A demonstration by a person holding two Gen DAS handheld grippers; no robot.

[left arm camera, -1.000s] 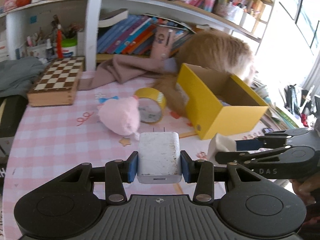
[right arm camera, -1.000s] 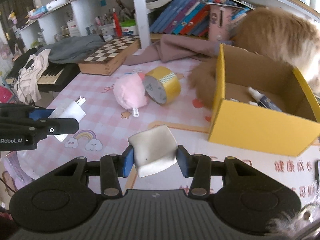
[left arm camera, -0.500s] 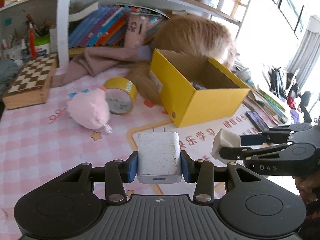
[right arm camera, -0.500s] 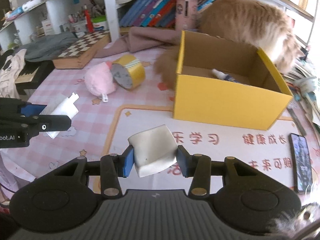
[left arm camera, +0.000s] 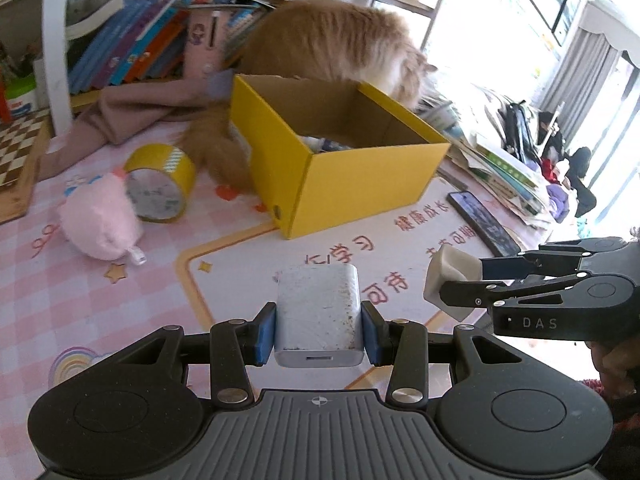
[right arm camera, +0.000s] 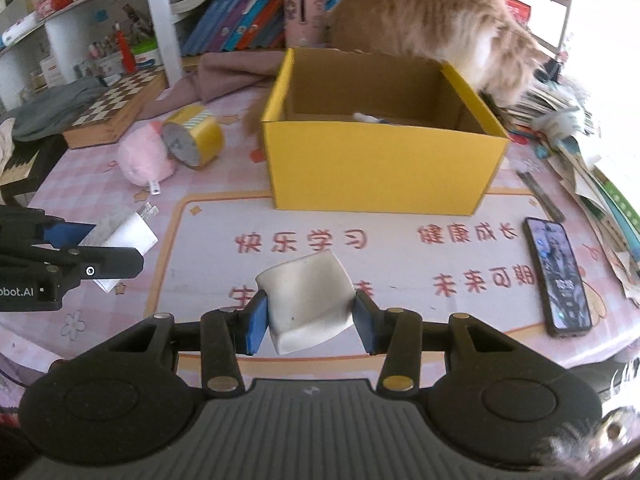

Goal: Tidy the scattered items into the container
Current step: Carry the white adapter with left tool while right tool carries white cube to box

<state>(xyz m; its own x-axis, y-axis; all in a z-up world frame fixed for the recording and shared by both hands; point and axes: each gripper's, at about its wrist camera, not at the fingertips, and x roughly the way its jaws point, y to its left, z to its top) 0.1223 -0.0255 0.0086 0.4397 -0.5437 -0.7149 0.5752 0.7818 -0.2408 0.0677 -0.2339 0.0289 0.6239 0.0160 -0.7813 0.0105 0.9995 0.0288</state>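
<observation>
My left gripper [left arm camera: 319, 330] is shut on a white plug charger [left arm camera: 318, 312], which also shows at the left of the right wrist view [right arm camera: 120, 240]. My right gripper [right arm camera: 310, 320] is shut on a pale squashy block [right arm camera: 308, 300], seen too at the right of the left wrist view [left arm camera: 450, 280]. Both hang above the mat, in front of the open yellow box [right arm camera: 380, 164] [left arm camera: 344, 184]. Something white and blue lies on the box floor. A pink plush toy [left arm camera: 100, 220] [right arm camera: 146, 156] and a yellow tape roll [left arm camera: 162, 184] [right arm camera: 196, 140] lie left of the box.
An orange cat [right arm camera: 440, 20] [left arm camera: 332, 40] stands right behind the box, its tail down the box's left side. A phone [right arm camera: 558, 276] lies on the mat at the right. A chessboard box [right arm camera: 116, 108], a brown cloth [left arm camera: 136, 112], shelves of books and a paper pile surround the table.
Both grippers have swung right across the table with their loads. The yellow box now sits straight ahead and closer. The cat has shifted along the back of the box.
</observation>
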